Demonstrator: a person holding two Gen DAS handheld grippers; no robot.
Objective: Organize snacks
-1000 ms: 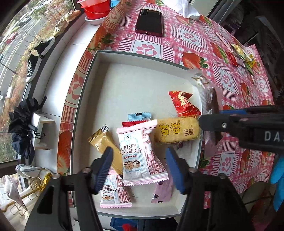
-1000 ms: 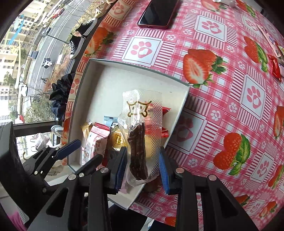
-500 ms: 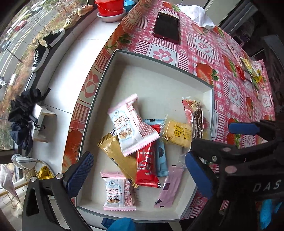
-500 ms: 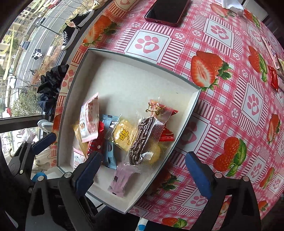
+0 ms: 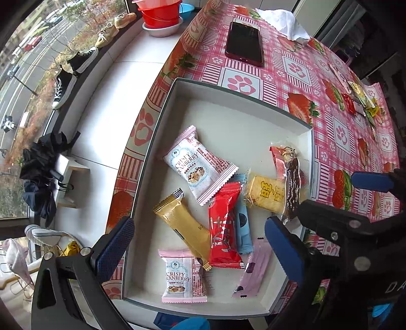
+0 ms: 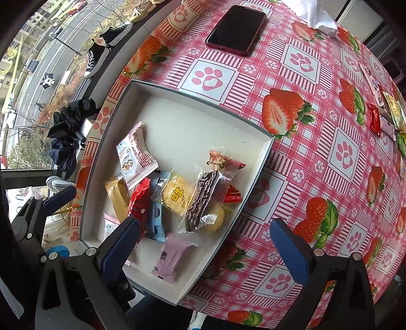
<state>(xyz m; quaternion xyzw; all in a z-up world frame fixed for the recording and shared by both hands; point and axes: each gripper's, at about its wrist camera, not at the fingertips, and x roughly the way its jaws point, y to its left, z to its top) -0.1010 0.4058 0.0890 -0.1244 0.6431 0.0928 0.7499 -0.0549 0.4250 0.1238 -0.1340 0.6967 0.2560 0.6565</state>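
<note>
A shallow white tray (image 5: 228,119) sits on the strawberry tablecloth and holds several snack packs. A pink-white cranberry pack (image 5: 199,165) lies loose near its middle. A chocolate bar in clear wrap (image 6: 203,200) rests on a yellow cake pack (image 5: 266,194) at the tray's right side. Gold (image 5: 182,223), red (image 5: 224,228), blue and lilac packs and a second cranberry pack (image 5: 182,276) lie nearer me. My left gripper (image 5: 199,224) hangs wide open above them, holding nothing. My right gripper (image 6: 205,223) points down over the tray's near right corner, its jaws opening and nothing between them.
A dark phone (image 5: 244,43) and a white tissue (image 5: 286,24) lie beyond the tray (image 6: 192,121). More snack packs (image 6: 375,121) are at the table's far right. Red bowls (image 5: 162,12) and shoes stand on the window ledge left of the table edge.
Both grippers opened wide. The left let go of the cranberry pack and the right let go of the chocolate bar; both now lie in the tray. Both grippers stand farther from the tray.
</note>
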